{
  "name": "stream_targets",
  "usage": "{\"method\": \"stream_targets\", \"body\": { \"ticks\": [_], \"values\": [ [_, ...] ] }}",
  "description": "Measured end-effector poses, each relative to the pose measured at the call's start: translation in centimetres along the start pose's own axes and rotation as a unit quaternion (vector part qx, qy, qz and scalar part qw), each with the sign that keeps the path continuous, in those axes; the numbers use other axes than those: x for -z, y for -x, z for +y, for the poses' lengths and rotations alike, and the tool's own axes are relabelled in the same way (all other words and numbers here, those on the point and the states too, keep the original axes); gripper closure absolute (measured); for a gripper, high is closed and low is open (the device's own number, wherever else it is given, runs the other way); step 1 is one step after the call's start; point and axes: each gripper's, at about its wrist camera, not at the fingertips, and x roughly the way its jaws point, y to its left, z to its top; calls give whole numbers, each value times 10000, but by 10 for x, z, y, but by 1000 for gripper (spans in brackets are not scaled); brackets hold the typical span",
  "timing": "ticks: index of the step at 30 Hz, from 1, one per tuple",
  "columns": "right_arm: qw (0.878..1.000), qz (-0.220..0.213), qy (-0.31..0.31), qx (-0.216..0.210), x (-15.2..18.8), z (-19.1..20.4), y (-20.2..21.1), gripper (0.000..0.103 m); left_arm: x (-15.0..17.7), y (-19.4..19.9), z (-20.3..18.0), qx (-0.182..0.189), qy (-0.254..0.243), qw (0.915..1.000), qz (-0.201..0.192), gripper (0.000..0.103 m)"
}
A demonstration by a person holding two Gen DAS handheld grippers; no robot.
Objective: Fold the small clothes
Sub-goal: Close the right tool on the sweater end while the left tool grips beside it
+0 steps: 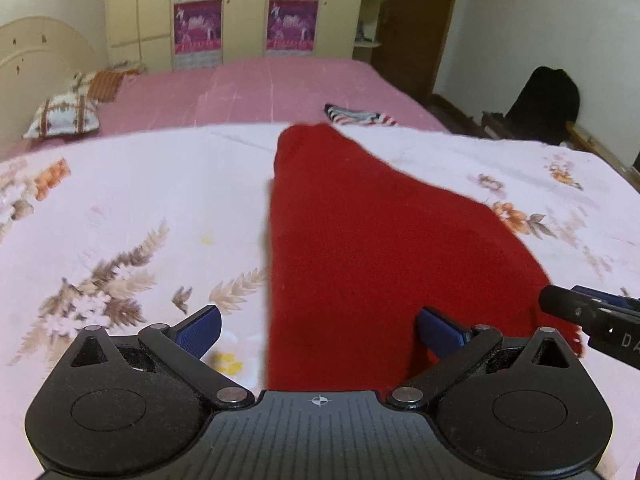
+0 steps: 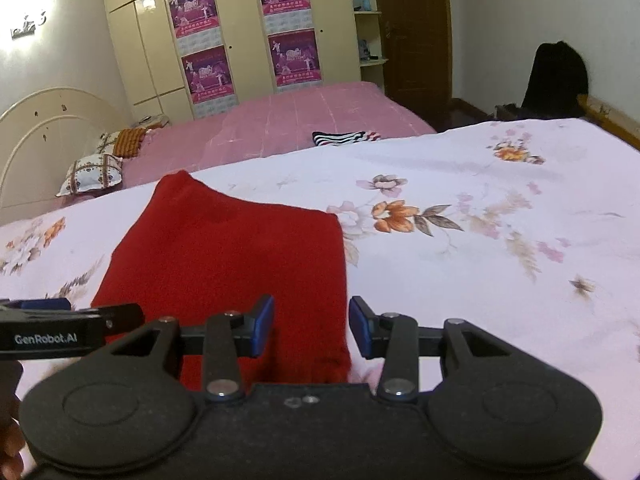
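Observation:
A red knitted garment (image 1: pixel 360 232) lies flat on the floral sheet (image 1: pixel 140 208), its narrow end pointing away. My left gripper (image 1: pixel 320 332) stands wide open over the garment's near edge, and neither blue pad touches cloth. In the right wrist view the same red garment (image 2: pixel 224 248) lies left of centre. My right gripper (image 2: pixel 312 328) hangs above its near right corner with the jaws partly apart and the pads clear of the cloth. The right gripper's tip (image 1: pixel 560 300) shows at the garment's right corner, and the left gripper (image 2: pixel 120 314) reaches in from the left.
A striped folded garment (image 2: pixel 344 137) lies beyond on the pink bed (image 2: pixel 300 120), with pillows (image 2: pixel 92 174) by the headboard. A wardrobe (image 2: pixel 240 40) lines the far wall. A dark chair (image 2: pixel 556 76) stands at the right. Floral sheet spreads to the right (image 2: pixel 500 240).

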Motion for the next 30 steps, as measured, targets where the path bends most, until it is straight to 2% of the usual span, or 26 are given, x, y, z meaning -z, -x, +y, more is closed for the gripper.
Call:
{"method": "stream_targets", "body": {
  "ticks": [4,8,10,14,16,18,22,26,30],
  "values": [
    [9993,318,172,-73,7,-2,-29,61,5,-15,3,179,236,9994,156,0],
    [9991,323,69,-277,11,-12,-34,59,3,-11,0,153,257,9994,164,0],
    [9988,340,-32,-353,6,-18,-32,49,2,-8,0,170,257,9994,167,0],
    [9988,254,20,-416,-1,-23,-26,46,-2,-9,3,254,283,9989,283,0],
    [9983,268,-12,-509,-2,-24,-27,39,-4,-10,6,307,338,9984,330,0],
    [9975,349,-96,-611,-2,-27,-31,35,-4,-13,7,355,384,9980,362,0],
    [9967,457,-179,-647,2,-26,-39,34,-2,-23,14,610,599,9953,457,0],
    [9944,521,-455,-796,5,-33,-46,33,2,-36,25,999,1005,9882,590,0],
    [9890,668,-855,-1010,7,-45,-55,30,2,-39,18,1073,890,9887,556,0]
  ]
}}
